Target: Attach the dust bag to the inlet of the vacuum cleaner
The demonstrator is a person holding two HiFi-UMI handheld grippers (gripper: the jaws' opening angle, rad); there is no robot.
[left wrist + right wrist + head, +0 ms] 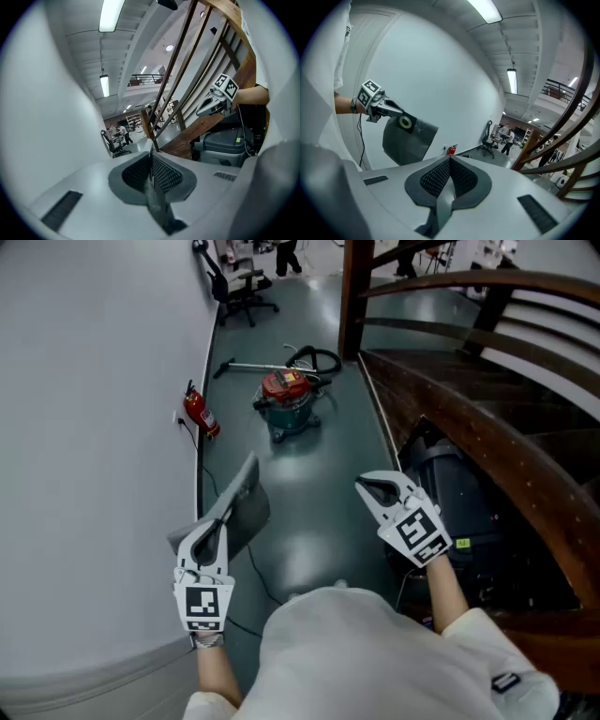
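A red and teal vacuum cleaner [289, 401] stands on the floor well ahead, with its black hose [314, 359] coiled behind it. My left gripper [223, 519] is shut on the edge of a grey dust bag [242, 507], which hangs in the air by the wall. In the left gripper view the dust bag [157, 201] shows edge-on as a thin sheet pinched between the pads. The right gripper view shows the dust bag [408, 138] flat, with a round collar [405, 122] near the top. My right gripper [367, 486] is shut on nothing, level with the left and apart from the bag.
A white wall [84, 427] runs along the left, with a red fire extinguisher [200, 412] at its foot. A wooden staircase [487, 381] rises on the right, over a dark grey machine [455, 498]. An office chair [239, 282] and people stand far back.
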